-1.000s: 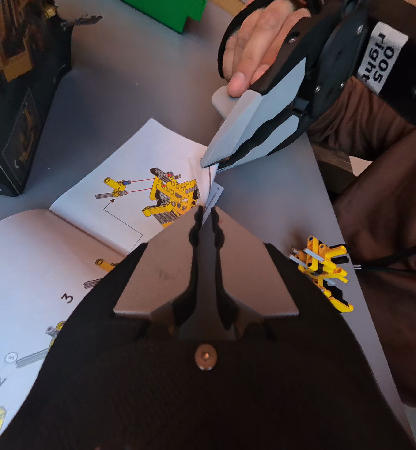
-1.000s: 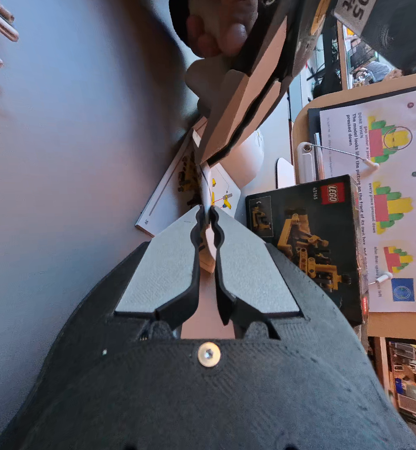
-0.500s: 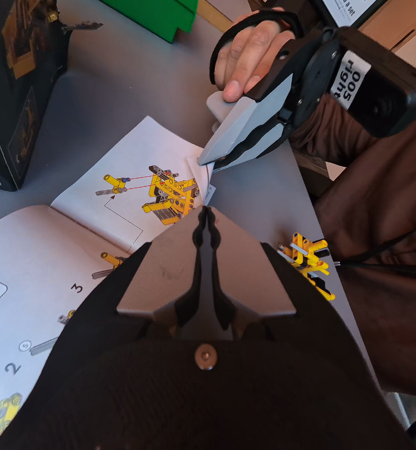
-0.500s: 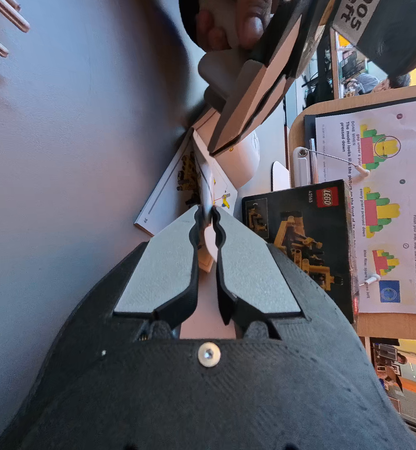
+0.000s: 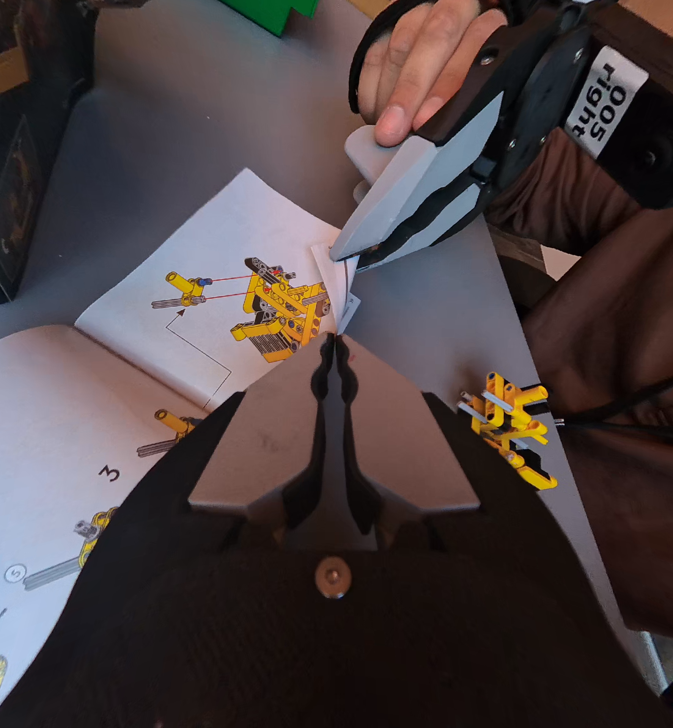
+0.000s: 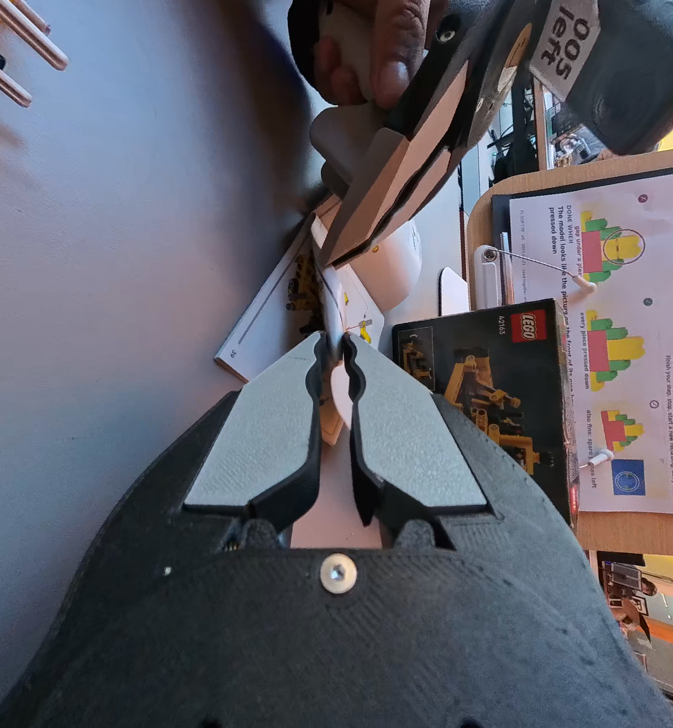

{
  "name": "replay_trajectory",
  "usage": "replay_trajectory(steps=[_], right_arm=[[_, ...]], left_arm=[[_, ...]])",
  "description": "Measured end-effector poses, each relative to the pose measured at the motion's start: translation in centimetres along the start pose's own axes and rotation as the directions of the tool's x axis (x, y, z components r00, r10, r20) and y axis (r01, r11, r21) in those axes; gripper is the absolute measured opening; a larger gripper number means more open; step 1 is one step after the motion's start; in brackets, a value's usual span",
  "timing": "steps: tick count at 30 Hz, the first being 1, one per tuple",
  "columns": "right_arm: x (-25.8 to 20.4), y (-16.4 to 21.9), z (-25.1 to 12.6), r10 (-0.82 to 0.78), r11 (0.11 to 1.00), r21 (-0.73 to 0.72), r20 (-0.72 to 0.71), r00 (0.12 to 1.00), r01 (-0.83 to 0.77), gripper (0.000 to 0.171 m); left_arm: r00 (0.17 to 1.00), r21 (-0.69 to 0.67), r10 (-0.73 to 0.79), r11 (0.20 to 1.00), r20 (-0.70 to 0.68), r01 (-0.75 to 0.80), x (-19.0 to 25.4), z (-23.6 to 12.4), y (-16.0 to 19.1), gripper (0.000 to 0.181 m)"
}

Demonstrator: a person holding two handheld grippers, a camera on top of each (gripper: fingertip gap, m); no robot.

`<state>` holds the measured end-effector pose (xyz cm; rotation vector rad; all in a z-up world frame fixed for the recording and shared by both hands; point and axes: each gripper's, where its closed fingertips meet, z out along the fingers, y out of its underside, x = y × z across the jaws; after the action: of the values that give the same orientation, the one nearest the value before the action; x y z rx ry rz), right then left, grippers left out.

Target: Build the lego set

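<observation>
While nearly closed, right claw pinches booklet page.

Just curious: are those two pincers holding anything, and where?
Both grip the white paper instruction booklet: right gripper and left gripper pinch its lifted page's outer edge.

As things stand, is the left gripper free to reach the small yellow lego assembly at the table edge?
Probably yes: the left gripper looks shut at the white instruction booklet's page corner, and bare grey table lies between it and the yellow lego assembly.
</observation>
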<state>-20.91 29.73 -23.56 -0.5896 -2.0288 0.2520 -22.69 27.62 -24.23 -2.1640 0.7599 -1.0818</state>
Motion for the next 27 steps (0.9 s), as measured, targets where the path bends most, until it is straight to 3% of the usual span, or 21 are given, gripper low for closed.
replay_trajectory(steps=[14, 21, 27], right_arm=[[-0.4, -0.8, -0.1, -0.059, 0.998, -0.005, -0.016, 0.998, 0.058, 0.005], [-2.4, -0.4, 0.7, -0.088, 0.995, -0.037, 0.068, 0.994, 0.091, 0.007], [-0.2, -2.1, -1.1, 0.12, 0.986, 0.109, 0.076, 0.99, -0.128, 0.013]], left_arm=[[0.998, 0.039, 0.002, 0.999, 0.056, -0.004, -1.0, -1.3, -0.5, 0.0], [0.999, 0.083, 0.006, 0.996, 0.043, -0.01, -0.7, -1.8, -1.3, 0.0], [0.998, 0.083, 0.015, 0.996, 0.053, -0.019, -0.7, -1.8, -1.4, 0.0]])
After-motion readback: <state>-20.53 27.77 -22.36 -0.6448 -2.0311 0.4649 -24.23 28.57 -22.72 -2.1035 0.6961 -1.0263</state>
